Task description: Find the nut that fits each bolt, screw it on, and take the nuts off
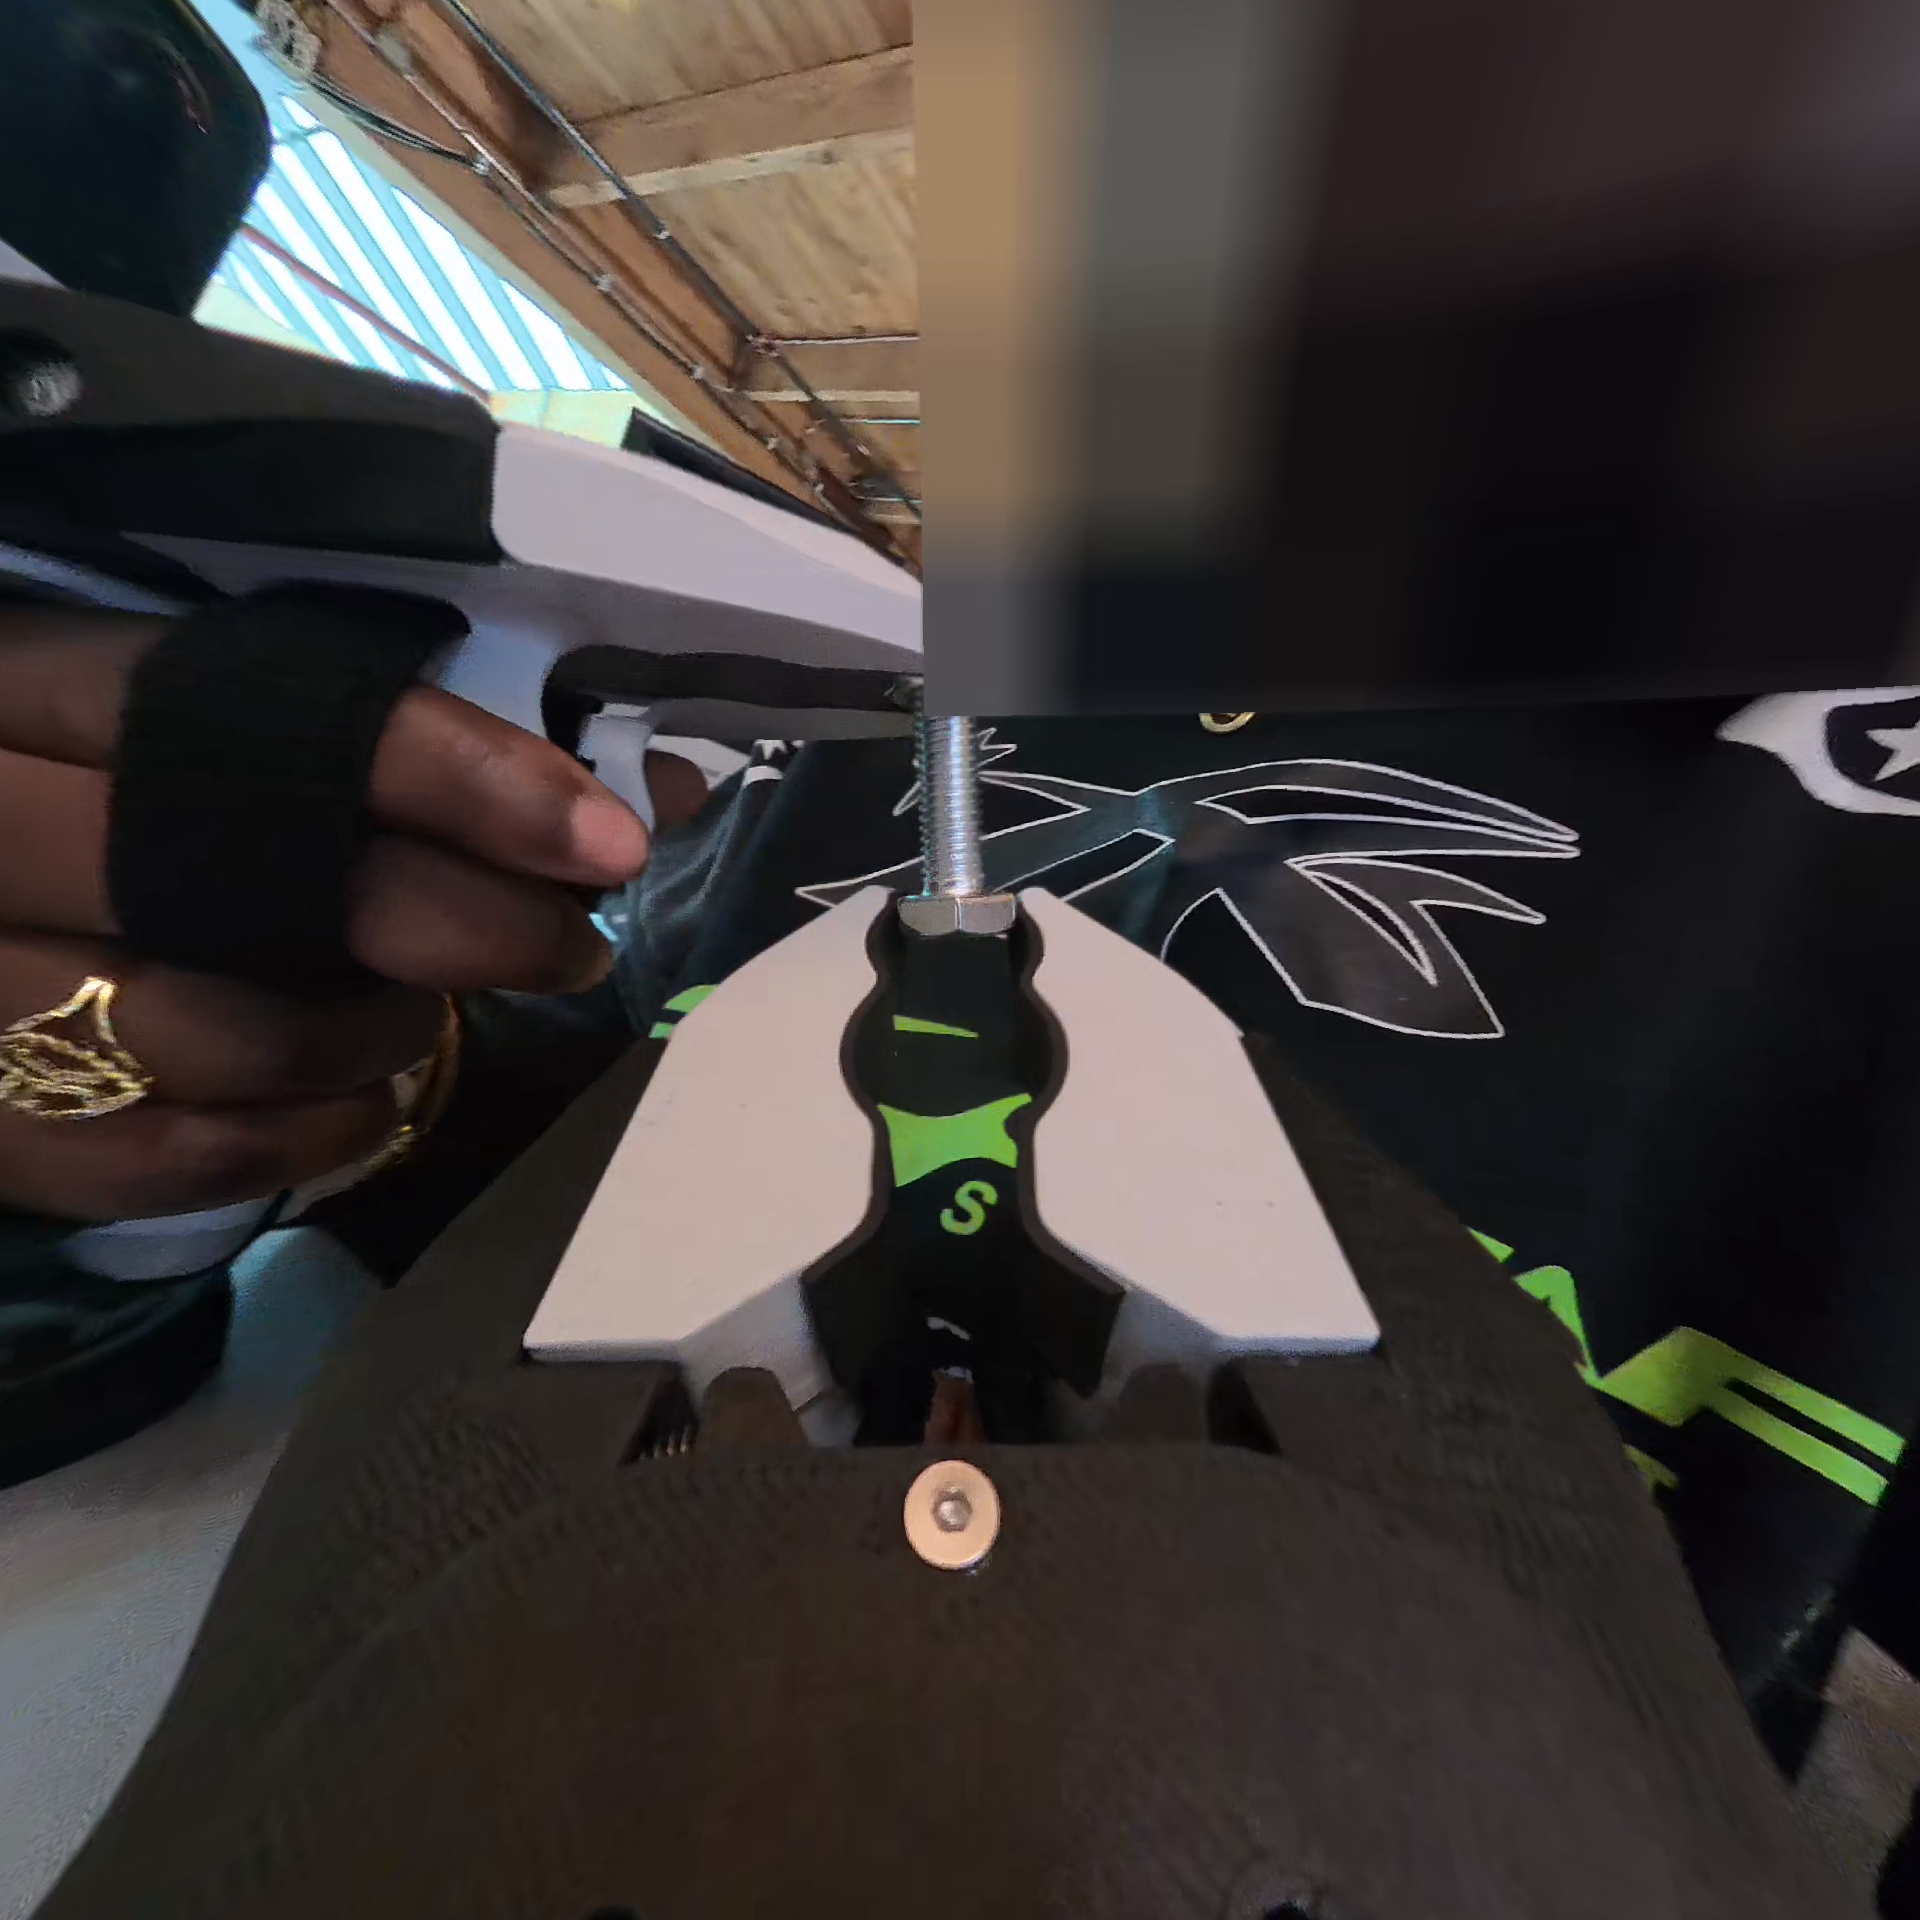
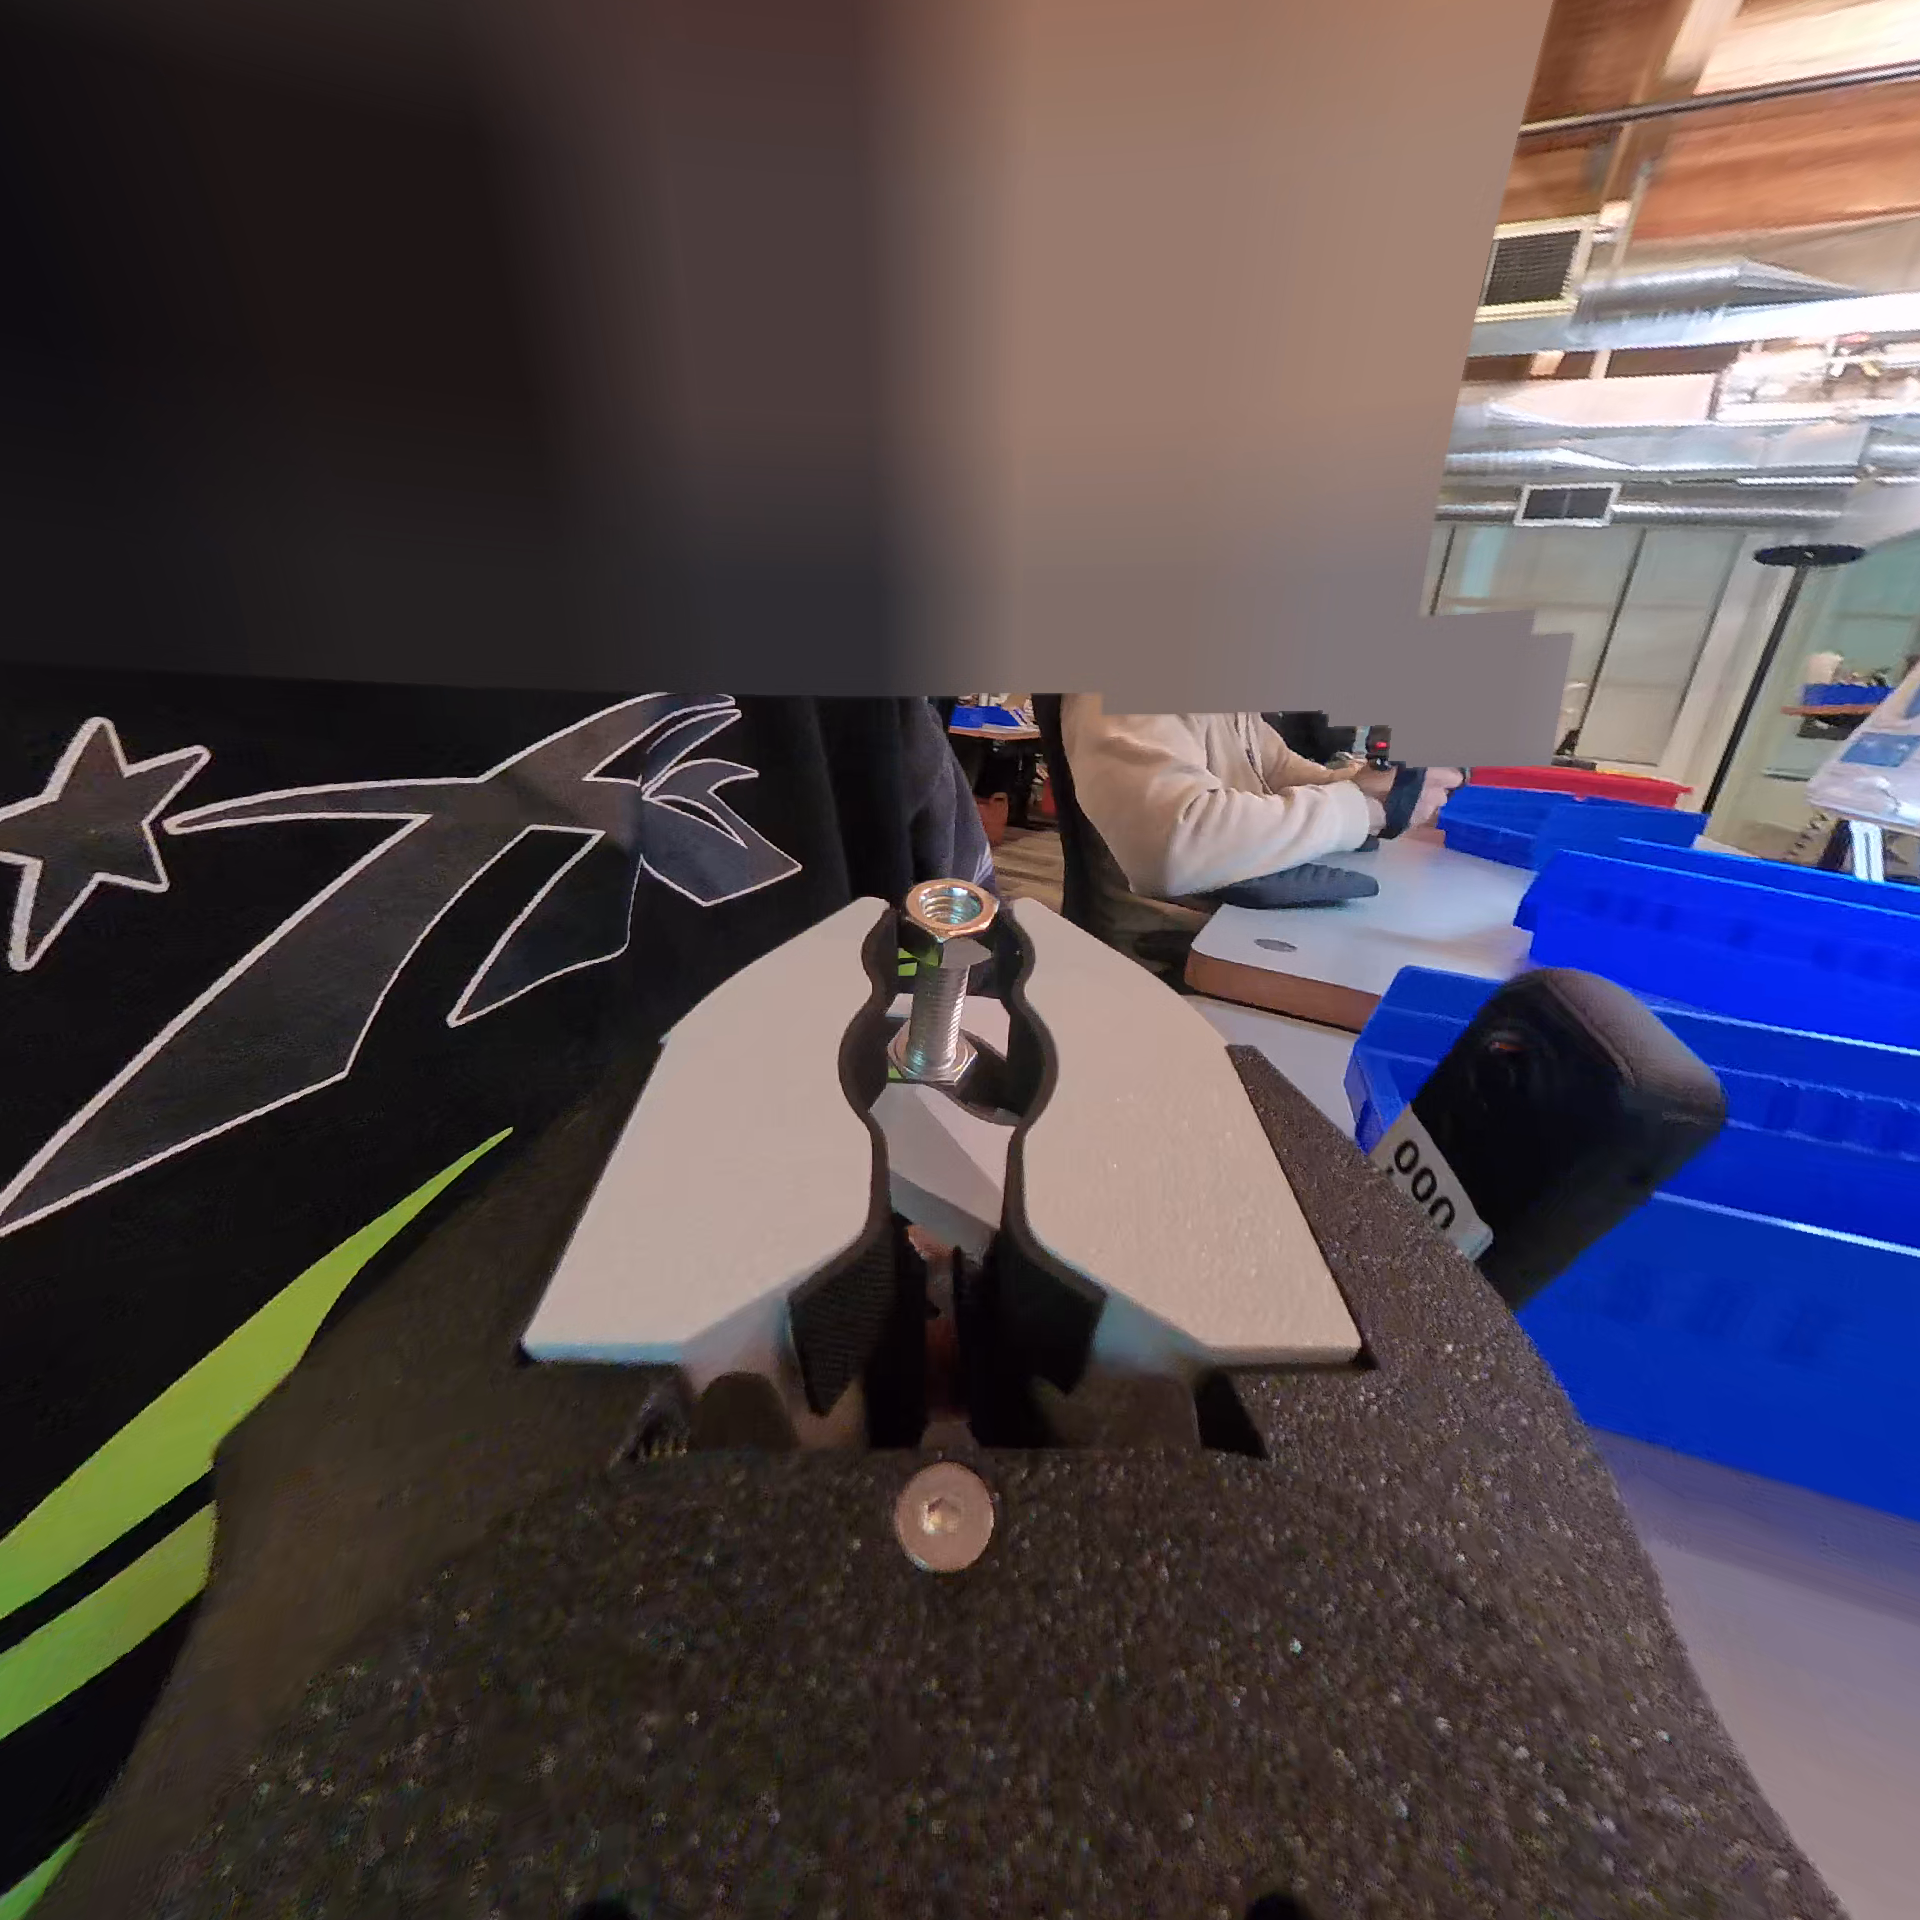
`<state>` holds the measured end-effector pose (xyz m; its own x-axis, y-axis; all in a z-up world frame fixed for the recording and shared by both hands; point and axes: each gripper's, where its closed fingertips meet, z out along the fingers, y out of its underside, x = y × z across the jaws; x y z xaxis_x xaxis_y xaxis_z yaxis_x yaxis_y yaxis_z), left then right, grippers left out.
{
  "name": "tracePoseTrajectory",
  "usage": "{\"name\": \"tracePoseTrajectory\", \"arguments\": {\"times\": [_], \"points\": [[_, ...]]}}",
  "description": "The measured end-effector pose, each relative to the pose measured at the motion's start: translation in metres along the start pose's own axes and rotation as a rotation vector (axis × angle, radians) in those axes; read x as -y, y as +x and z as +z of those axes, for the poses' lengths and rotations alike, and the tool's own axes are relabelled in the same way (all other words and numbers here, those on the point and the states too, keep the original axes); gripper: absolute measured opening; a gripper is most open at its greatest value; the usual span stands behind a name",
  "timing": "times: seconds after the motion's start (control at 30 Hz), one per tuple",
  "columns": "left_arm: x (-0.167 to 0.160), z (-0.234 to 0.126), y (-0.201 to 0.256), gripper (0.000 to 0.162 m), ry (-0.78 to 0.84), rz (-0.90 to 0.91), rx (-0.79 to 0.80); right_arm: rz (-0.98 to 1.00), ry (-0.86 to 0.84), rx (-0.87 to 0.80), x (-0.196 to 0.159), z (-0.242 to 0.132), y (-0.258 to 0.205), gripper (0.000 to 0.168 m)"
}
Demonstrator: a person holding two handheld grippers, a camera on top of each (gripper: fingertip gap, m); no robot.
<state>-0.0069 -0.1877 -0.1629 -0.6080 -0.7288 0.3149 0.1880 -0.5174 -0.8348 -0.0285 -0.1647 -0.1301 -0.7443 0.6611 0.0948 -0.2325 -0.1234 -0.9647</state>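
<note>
In the left wrist view my left gripper (image 1: 956, 920) is shut on the hex head of a silver bolt (image 1: 951, 821). Its threaded shaft points up to the tip of my right gripper (image 1: 707, 623), which a hand (image 1: 312, 883) holds; a blurred patch hides the nut there. In the right wrist view my right gripper (image 2: 951, 920) is shut on a silver hex nut (image 2: 951, 906) at the end of the bolt (image 2: 935, 1013). The bolt's head and a white finger of the left gripper (image 2: 940, 1153) show below, between the fingers. Both are held in the air, close to a person's black printed shirt.
Blue bins (image 2: 1766, 1039) stand on a white table (image 2: 1403, 914) to the right. The left gripper's black camera housing (image 2: 1558, 1132) sits in front of them. Another person in a cream top (image 2: 1195, 800) sits at the far table. The black shirt (image 1: 1455, 1091) fills the background. The gap from one gripper's tips to the other's is roughly 4 centimeters.
</note>
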Motion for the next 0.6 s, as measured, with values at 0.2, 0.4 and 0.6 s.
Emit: {"name": "tracePoseTrajectory", "arguments": {"times": [0.2, 0.4, 0.6], "points": [[0.003, 0.001, 0.008, 0.019, 0.02, -0.046, -0.074, -0.022, 0.012, 0.032, 0.003, 0.005, 0.0, 0.018], [0.018, -0.011, -0.014, 0.019, 0.061, 0.162, 0.181, 0.015, 0.058, -0.162, 0.01, -0.013, 0.025, 0.037], [0.053, -0.07, -0.071, 0.019, 0.082, 0.592, 0.929, 0.017, 0.048, -0.628, 0.009, -0.049, 0.07, 0.048]]}}
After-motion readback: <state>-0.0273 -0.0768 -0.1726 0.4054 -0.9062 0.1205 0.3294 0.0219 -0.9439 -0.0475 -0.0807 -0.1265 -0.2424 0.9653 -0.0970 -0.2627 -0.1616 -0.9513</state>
